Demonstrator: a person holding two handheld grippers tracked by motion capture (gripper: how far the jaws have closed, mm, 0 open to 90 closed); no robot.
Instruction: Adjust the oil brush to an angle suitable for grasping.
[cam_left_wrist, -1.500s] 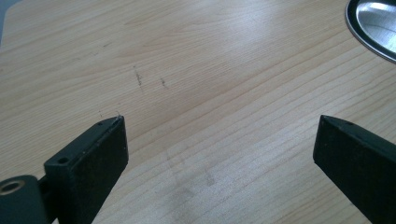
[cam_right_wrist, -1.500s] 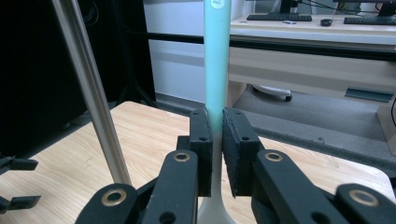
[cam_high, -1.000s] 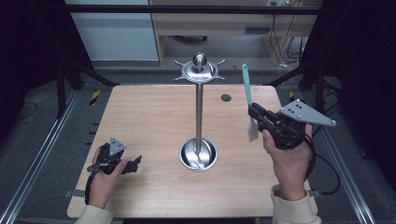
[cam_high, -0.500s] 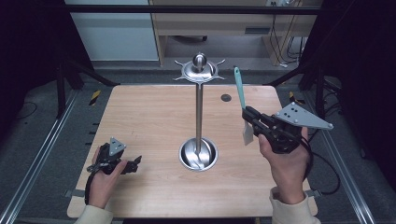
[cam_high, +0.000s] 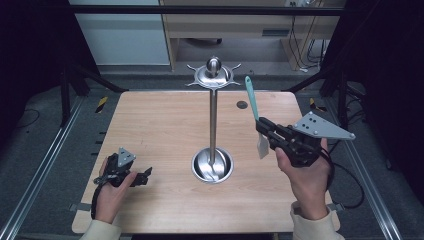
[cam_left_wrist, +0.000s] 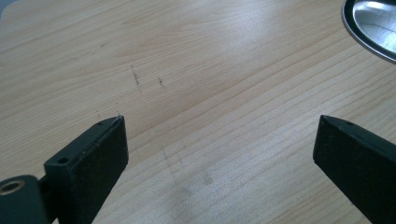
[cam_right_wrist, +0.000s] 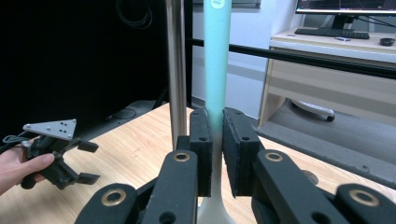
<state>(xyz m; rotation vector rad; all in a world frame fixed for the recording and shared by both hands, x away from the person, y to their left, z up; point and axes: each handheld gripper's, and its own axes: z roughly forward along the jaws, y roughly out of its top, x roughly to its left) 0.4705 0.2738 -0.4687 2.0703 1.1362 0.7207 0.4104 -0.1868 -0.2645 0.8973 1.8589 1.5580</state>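
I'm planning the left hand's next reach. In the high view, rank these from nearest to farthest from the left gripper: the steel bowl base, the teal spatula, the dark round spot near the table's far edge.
1. Steel bowl base, just right of the left gripper, mid-table.
2. Teal spatula, farther right, clamped in the right gripper.
3. Dark round spot, near the far edge, beside the spatula's handle; nearly level with the spatula, so a close call.

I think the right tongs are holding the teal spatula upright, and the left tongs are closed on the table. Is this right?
Not quite. The left tongs are open, their jaws wide apart over bare wood, as the left gripper view shows. The right tongs do hold the teal spatula upright.
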